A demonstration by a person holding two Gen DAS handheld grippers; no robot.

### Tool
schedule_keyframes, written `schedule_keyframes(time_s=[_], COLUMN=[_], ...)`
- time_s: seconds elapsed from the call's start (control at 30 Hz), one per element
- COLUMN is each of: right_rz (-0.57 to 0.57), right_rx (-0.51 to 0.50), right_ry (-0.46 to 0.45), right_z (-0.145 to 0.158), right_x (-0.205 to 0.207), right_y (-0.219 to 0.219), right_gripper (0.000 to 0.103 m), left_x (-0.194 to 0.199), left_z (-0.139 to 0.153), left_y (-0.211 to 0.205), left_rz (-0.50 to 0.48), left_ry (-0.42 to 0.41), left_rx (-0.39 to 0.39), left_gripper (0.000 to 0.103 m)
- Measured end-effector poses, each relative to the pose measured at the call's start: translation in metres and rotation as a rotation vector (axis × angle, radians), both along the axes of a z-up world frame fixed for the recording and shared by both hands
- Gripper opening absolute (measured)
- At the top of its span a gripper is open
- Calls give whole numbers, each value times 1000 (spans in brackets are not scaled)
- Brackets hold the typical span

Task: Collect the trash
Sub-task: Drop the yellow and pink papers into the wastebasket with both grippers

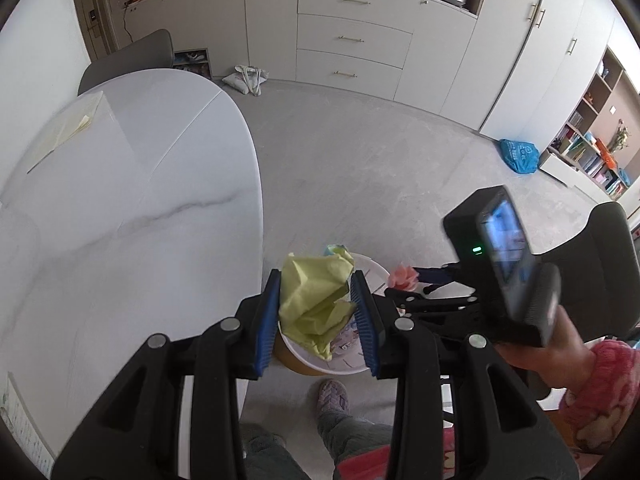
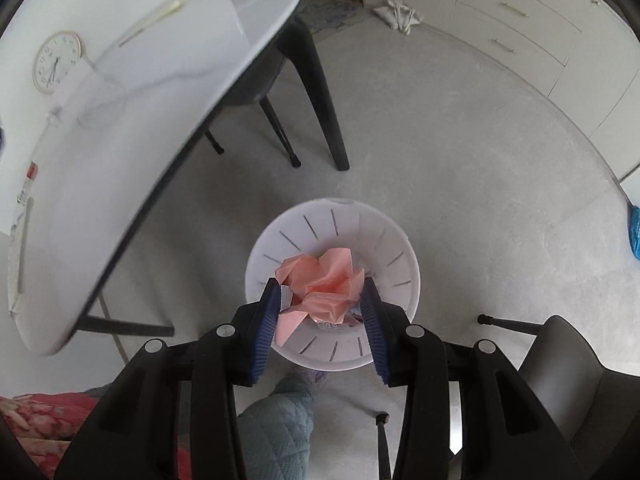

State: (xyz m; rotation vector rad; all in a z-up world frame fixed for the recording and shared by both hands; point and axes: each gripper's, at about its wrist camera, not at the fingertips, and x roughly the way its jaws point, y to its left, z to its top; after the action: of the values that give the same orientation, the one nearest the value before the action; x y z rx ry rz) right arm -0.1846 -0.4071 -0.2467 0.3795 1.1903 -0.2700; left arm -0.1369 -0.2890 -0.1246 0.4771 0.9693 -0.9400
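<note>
On the left, a white marble-patterned oval table [image 1: 132, 184] takes up that side of both views. Beside its edge, the left gripper [image 1: 318, 312] pinches one crumpled yellow-green paper ball [image 1: 314, 300] between its blue ribbed pads — jaws partly closed against the wad, held above the round white slotted plastic waste bin [image 2: 332, 280] on the grey floor. Further right, the right gripper [image 2: 320, 320] clamps one crumpled pink paper ball [image 2: 324, 286] the same way, directly over the bin's open mouth. Some printed scraps already lie inside the bin. Two paper balls, two grippers, one bin.
</note>
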Motion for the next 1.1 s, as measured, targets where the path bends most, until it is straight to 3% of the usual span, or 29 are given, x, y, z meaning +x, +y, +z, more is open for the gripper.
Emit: schedule_keyframes(time_s=[0.2, 0.27, 0.33, 0.47, 0.6, 0.77, 0.9, 1.0, 1.1], right_rz=[54, 52, 49, 21, -128, -273, -326, -378, -416], right_rx=[27, 43, 18, 10, 28, -19, -71, -65, -53], right_ry=[170, 212, 238, 208, 99, 3, -5, -9, -1], right_z=[-100, -120, -128, -114, -72, -19, 4, 15, 14], right_x=[44, 52, 56, 50, 20, -28, -62, -85, -101], right_y=[-7, -11, -13, -23, -49, -77, -88, -96, -98], right_gripper=[48, 73, 82, 91, 95, 99, 100, 100, 100], left_x=[1, 2, 1, -1, -4, -16, -23, -26, -29], left_z=[-11, -13, -14, -17, -24, -47, -84, -127, -173], left_y=[-2, -4, -6, -13, -25, -54, -79, -97, -108], left_rz=[6, 4, 1, -16, -60, -150, -218, -249, -258], left_ry=[-15, -19, -27, -31, -24, -9, 16, 61, 124], left_rx=[62, 73, 82, 91, 104, 135, 191, 262, 330], left_gripper=[35, 35, 35, 35, 35, 35, 35, 39, 54])
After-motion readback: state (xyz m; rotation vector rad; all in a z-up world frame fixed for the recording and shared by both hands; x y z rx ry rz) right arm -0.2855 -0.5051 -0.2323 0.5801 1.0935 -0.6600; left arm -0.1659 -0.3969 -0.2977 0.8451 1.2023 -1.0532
